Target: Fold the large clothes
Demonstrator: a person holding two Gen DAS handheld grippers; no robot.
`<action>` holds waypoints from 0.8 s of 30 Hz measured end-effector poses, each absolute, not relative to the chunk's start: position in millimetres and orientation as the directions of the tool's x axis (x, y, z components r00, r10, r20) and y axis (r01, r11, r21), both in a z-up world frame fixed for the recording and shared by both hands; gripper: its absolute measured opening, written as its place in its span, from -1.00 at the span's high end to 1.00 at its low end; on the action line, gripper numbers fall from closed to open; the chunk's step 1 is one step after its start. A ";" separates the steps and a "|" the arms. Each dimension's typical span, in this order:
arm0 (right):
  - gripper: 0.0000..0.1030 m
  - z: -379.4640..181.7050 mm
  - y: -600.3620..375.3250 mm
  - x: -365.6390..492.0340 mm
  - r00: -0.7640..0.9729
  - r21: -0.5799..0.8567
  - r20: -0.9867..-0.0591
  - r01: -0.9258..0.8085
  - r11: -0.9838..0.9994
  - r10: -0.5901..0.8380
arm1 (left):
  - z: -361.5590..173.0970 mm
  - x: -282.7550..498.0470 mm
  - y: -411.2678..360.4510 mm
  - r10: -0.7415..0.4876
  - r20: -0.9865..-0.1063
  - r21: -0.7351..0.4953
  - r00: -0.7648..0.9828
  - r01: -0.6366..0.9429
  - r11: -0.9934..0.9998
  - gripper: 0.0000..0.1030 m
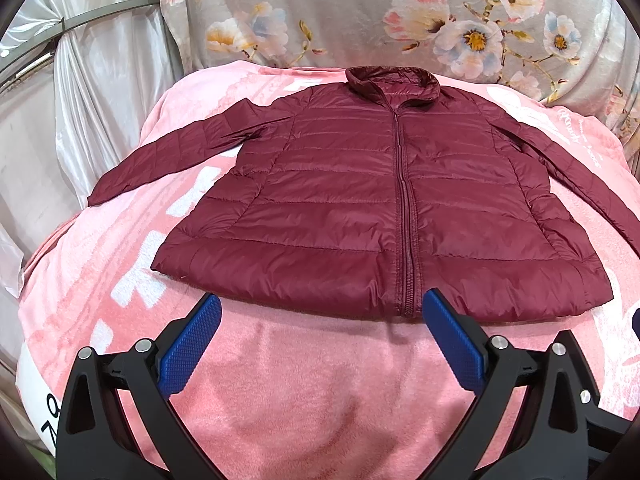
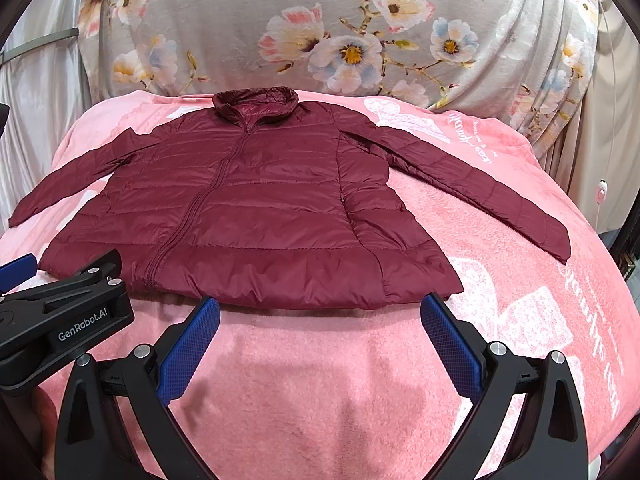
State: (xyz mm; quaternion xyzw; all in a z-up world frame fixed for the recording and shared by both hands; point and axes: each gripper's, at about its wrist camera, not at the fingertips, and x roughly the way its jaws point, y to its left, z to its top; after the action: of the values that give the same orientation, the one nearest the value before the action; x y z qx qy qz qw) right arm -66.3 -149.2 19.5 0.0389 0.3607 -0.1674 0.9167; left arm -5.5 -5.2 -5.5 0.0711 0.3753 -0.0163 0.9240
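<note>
- Nearest the left wrist camera, the left gripper (image 1: 322, 306) hovers with its blue-padded fingers (image 1: 192, 346) spread wide, grasping nothing, over bare pink blanket (image 1: 304, 392).
- The right gripper (image 2: 320, 308) is likewise released, its fingers (image 2: 450, 346) far apart above the blanket (image 2: 316, 384) and holding nothing.
- In the right wrist view the left gripper (image 2: 60, 308) shows at the lower left, just beside the right one, its body marked "GenRobot.AI".
- Just beyond both sets of fingertips lies the hem of the maroon puffer jacket (image 1: 360, 200); the tips sit close to that edge, and contact cannot be told.
- From the left gripper, the hem spans the gap between the fingers, with the zipper (image 1: 404, 216) ending just inside the right-hand finger.
- From the right gripper, the jacket (image 2: 248, 208) lies ahead and slightly left, its right hem corner just past the right-hand fingertip.
- The jacket lies flat and front-up on the blanket, zipped, both sleeves spread out to the sides and slanting toward the near edge.
- Its stand-up collar (image 1: 394, 80) is at the far end, pointing away from the grippers.
- Behind the collar rises a grey floral fabric (image 1: 360, 12), and a pale satin curtain (image 1: 92, 92) hangs at the left.
</note>
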 end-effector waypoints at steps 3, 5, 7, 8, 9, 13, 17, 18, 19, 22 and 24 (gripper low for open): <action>-0.90 19.5 -149.5 -66.0 0.683 -0.047 -0.676 0.334 0.941 -0.277 | -7.4 -6.2 -5.3 0.023 -0.697 0.118 0.717 0.082 0.990 -0.91; -0.90 18.1 -149.1 -66.5 0.681 -0.049 -0.677 0.336 0.941 -0.278 | -10.1 -6.1 -5.1 0.023 -0.698 0.117 0.715 0.082 0.990 -0.91; -0.90 16.3 -149.6 -66.6 0.679 -0.047 -0.680 0.337 0.940 -0.277 | -12.0 -6.4 -5.4 0.025 -0.699 0.118 0.714 0.081 0.990 -0.91; -0.90 14.4 -150.2 -66.8 0.672 -0.044 -0.687 0.343 0.938 -0.278 | -13.0 -5.2 -5.2 0.025 -0.700 0.118 0.714 0.081 0.990 -0.91; -0.90 12.5 -150.5 -65.3 0.666 -0.040 -0.693 0.347 0.937 -0.276 | -14.4 -4.2 -5.3 0.026 -0.701 0.118 0.713 0.081 0.990 -0.91; -0.90 9.7 -152.5 -67.3 0.663 -0.040 -0.692 0.359 0.933 -0.285 | -15.2 0.3 -2.9 0.030 -0.707 0.119 0.707 0.076 0.990 -0.91; -0.90 11.4 -160.2 -61.9 0.661 -0.051 -0.690 0.362 0.931 -0.295 | -15.9 5.3 0.1 0.029 -0.711 0.111 0.702 0.072 0.991 -0.91; -0.90 12.1 -165.2 -59.7 0.662 -0.037 -0.693 0.362 0.932 -0.285 | -15.4 7.2 1.0 0.027 -0.710 0.110 0.703 0.073 0.991 -0.91; -0.90 11.5 -173.5 -58.8 0.663 -0.015 -0.697 0.368 0.930 -0.273 | -15.2 8.9 1.6 0.028 -0.707 0.112 0.706 0.074 0.991 -0.91; -0.90 9.9 -211.7 -56.4 0.655 0.039 -0.702 0.428 0.903 -0.280 | -12.6 15.6 4.6 0.027 -0.695 0.120 0.718 0.078 0.990 -0.91; -0.90 7.3 -251.4 -55.1 0.632 0.074 -0.713 0.498 0.864 -0.303 | -10.4 23.0 7.7 0.027 -0.689 0.115 0.724 0.073 0.991 -0.91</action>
State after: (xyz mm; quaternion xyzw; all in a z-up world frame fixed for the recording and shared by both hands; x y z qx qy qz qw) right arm -55.1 -251.4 7.3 0.1333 0.3656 -0.2241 0.8935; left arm 23.0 7.7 -10.4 0.0673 0.3710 -0.0125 0.9261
